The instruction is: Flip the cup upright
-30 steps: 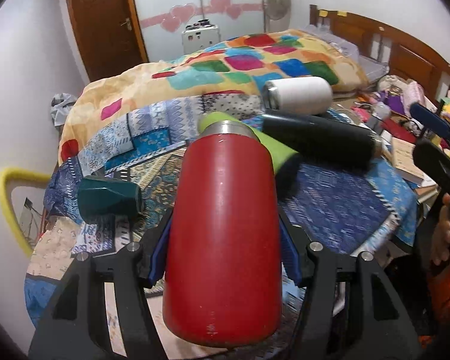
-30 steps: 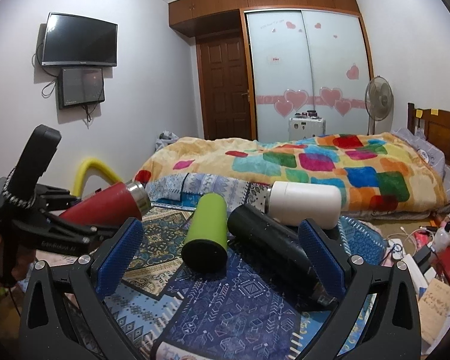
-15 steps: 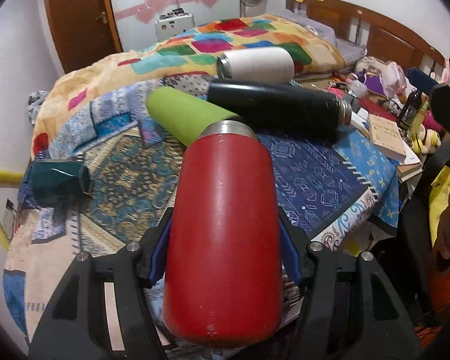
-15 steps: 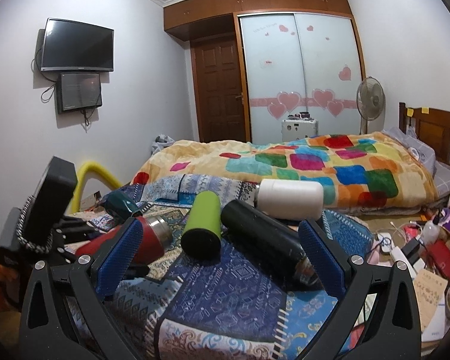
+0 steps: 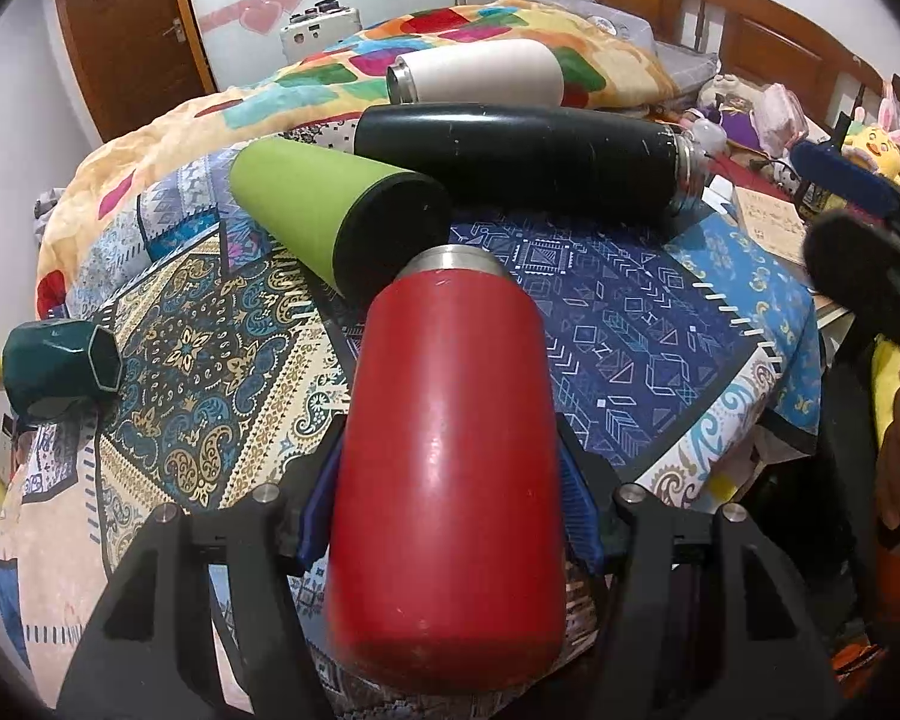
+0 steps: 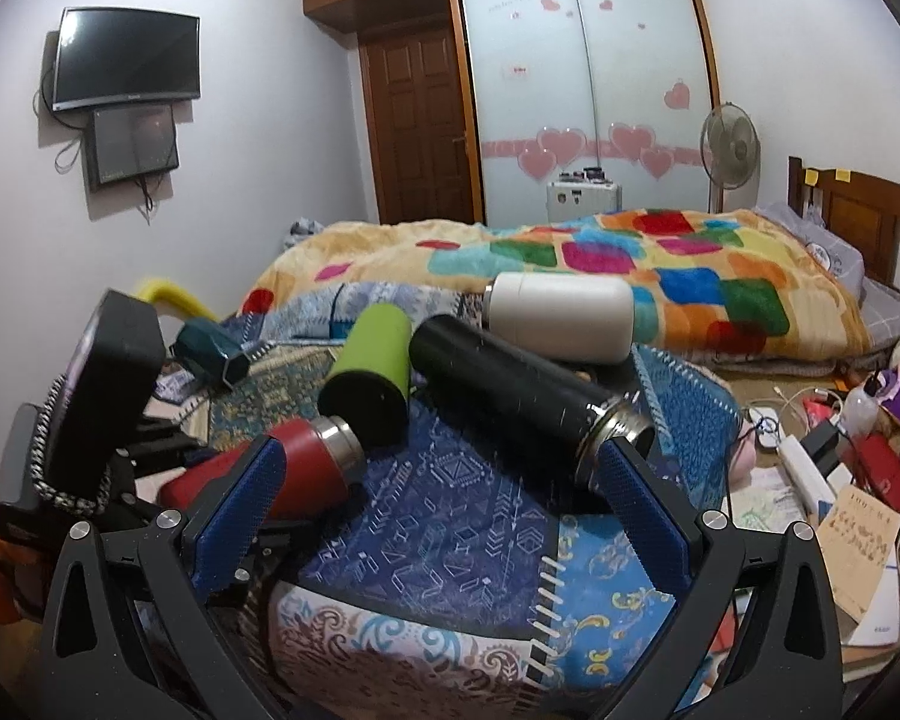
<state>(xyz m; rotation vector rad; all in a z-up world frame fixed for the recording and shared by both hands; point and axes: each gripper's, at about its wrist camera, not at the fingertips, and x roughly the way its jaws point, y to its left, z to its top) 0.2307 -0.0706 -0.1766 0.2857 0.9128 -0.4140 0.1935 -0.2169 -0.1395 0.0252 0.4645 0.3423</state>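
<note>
My left gripper [image 5: 450, 492] is shut on a red cup [image 5: 447, 474] with a steel rim, holding it tilted, mouth pointing away and downward over the patterned table cloth [image 5: 630, 324]. In the right wrist view the red cup [image 6: 306, 468] hangs low at the left with its steel mouth toward the table middle. My right gripper [image 6: 438, 510] is open and empty at the table's near edge. A green cup [image 5: 330, 210], a black cup [image 5: 522, 162], a white cup [image 5: 480, 72] and a small dark teal cup [image 5: 54, 360] all lie on their sides.
The small table is covered in blue and gold cloths. A bed with a colourful blanket [image 6: 630, 264] lies behind it. Clutter, books and cables [image 6: 840, 480] sit at the right. A yellow chair back [image 6: 168, 297] stands at the left.
My left gripper has tilted the red cup further forward and down toward the table. The right gripper view has dropped and come closer to the table edge.
</note>
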